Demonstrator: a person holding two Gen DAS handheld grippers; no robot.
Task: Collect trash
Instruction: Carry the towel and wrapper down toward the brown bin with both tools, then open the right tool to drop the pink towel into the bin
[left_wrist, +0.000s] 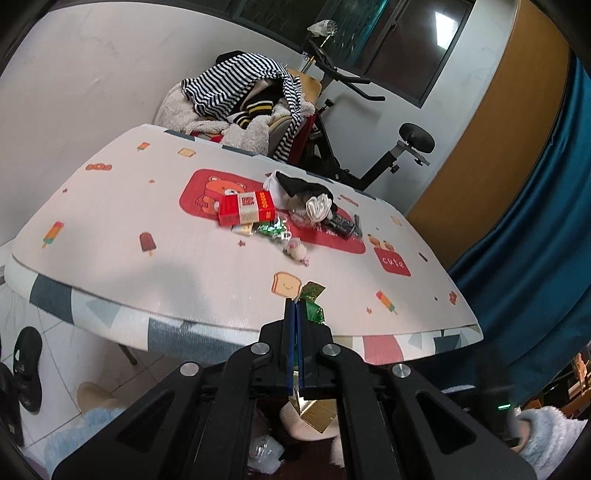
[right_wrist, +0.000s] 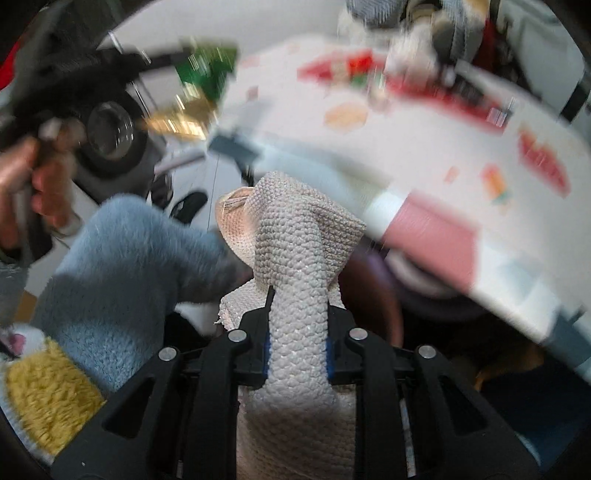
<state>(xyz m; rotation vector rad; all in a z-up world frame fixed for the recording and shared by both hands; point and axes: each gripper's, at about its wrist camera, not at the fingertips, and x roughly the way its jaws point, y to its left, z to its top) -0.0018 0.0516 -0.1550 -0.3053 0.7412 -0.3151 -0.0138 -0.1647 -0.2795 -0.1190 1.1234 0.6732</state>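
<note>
The left gripper has its jaws pressed together on a green and gold wrapper, held just off the near edge of the bench. The right gripper has its jaws partly apart, clamped on a textured white cloth below the bench edge. More trash sits mid-bench: a red box, green wrappers and a black and white pile.

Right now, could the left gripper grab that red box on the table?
Probably not yet. The left gripper is shut on a green wrapper, so it is full. Nothing blocks the way across the table to the red box.
</note>
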